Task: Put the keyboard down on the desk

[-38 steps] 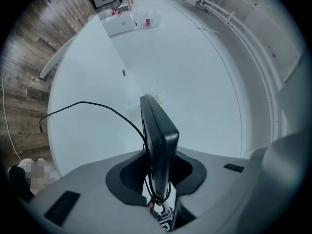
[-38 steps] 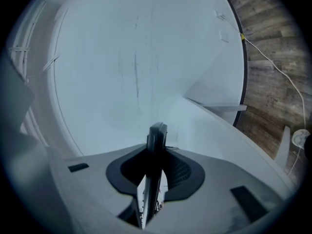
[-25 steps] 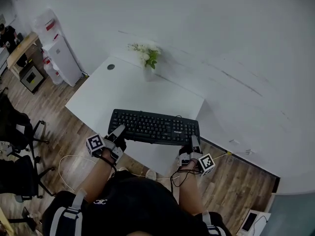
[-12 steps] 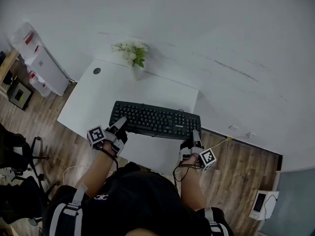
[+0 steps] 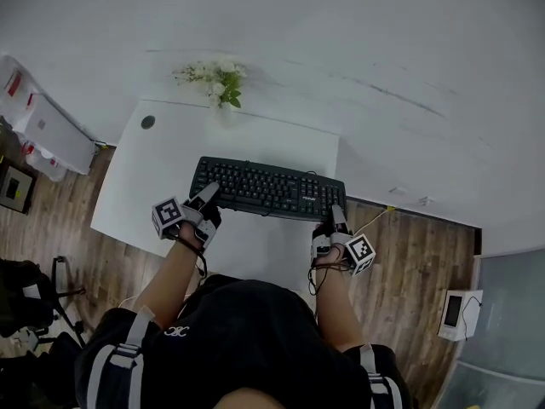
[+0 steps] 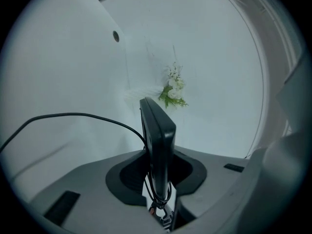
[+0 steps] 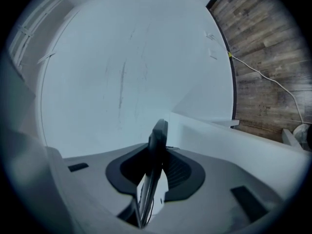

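Over desk (image 5: 157,173), keyboard (image 5: 268,189) lengthwise left-right

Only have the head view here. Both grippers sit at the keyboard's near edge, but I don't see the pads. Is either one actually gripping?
Observer: Yes for the left gripper. Its own view shows both pads pressed on the edge of the keyboard.
Operator: Right side?
Observer: Same. The right gripper is pinched on the keyboard's other end, with the edge standing between its jaws.
Operator: Any cable in the way?
Observer: In the left gripper view a black cable arcs away from behind the keyboard over the desk.
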Available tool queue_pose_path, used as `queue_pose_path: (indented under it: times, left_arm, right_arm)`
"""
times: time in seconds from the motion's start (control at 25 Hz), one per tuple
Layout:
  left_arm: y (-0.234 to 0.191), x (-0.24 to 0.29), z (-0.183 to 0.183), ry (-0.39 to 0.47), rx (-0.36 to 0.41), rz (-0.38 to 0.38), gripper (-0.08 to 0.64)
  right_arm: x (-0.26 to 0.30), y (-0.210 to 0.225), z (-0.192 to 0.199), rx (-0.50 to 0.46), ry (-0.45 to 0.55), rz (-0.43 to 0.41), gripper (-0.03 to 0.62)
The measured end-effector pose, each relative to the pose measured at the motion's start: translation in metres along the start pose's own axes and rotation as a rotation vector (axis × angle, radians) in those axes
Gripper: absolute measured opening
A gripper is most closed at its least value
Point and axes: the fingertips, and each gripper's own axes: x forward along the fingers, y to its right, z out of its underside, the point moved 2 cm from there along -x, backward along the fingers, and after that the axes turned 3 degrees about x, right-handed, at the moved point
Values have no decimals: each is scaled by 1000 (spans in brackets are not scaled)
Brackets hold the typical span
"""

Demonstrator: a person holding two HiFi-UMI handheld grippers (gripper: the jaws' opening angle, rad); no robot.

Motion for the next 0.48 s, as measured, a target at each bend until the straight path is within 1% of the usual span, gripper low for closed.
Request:
queue_pose_path:
  times: [0.12, 0.32, 0.48]
  left_arm:
    - [-18, 8, -9, -25, -7, -32, 81]
    - [-45, 19, -17, -52, -47, -111, 83]
    - [-62, 25, -22, -70, -67, -147, 83]
  right_arm:
    - [8, 11, 4, -4, 13, 43, 80]
    - [21, 35, 10, 19, 33, 120, 80]
    - [27, 48, 13, 27, 42, 161, 81]
